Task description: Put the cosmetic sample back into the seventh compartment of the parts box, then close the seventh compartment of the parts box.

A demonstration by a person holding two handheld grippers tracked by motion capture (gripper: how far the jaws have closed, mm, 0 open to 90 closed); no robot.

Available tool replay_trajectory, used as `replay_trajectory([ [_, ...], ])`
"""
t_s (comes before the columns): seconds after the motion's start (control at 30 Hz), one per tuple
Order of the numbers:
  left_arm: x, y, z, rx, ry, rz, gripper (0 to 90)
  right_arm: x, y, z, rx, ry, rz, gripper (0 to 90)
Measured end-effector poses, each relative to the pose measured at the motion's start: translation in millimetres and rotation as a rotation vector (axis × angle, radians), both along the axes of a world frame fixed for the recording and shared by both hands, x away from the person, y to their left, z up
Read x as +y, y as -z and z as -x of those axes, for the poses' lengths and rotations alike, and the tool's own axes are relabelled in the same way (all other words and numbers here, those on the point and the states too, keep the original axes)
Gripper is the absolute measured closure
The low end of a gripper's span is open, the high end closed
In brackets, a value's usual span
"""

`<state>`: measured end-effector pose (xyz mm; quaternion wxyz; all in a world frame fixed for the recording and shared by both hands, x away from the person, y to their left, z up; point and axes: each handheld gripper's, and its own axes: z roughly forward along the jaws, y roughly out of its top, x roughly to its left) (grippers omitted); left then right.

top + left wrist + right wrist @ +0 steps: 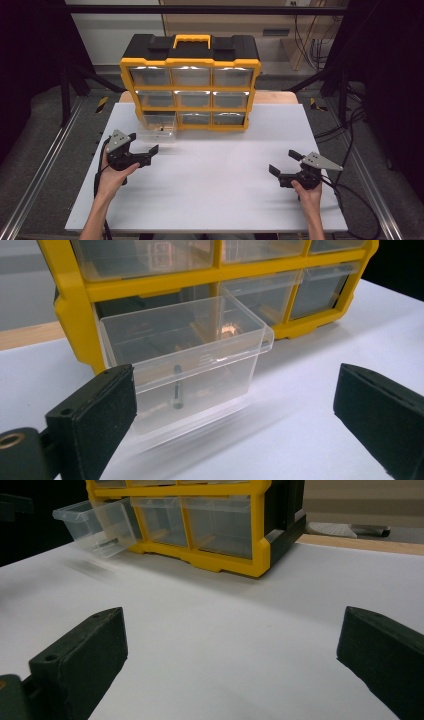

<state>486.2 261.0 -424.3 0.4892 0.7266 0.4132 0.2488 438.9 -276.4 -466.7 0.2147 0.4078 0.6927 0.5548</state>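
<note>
A yellow and black organizer [190, 80] with clear drawers stands at the back of the white table [210, 190]. Its bottom-left clear drawer [157, 129] [185, 360] [95, 525] is pulled out toward me, with a small dark screw [177, 387] lying inside. My left gripper [145, 144] [235, 410] is open, a short way in front of that drawer and apart from it. My right gripper [286, 162] [232, 655] is open over bare table at the right, with nothing between its jaws.
A yellow carry handle [191, 39] tops the organizer. Metal frame rails [47, 160] run along both sides of the table, and cables [350, 130] trail off at the right. A wooden board edge [360, 544] shows behind the white surface.
</note>
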Motion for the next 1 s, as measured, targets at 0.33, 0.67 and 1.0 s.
replay_trajectory([
  [0.33, -1.4, 9.3, 0.3, 0.011, -0.003, -0.012, 3.7, 0.2, 0.3, -0.4, -0.001, 0.0, 0.003, 0.6],
  [0.67, -1.6, 19.0, -2.4, 0.032, -0.014, -0.018, 3.7, -0.1, -0.1, 0.2, 0.002, 0.0, -0.001, 0.6],
  [1.0, -4.2, 21.7, -3.7, 0.053, -0.03, -0.026, 5.2, 0.3, 0.4, -0.6, 0.002, 0.0, 0.0, 0.6],
])
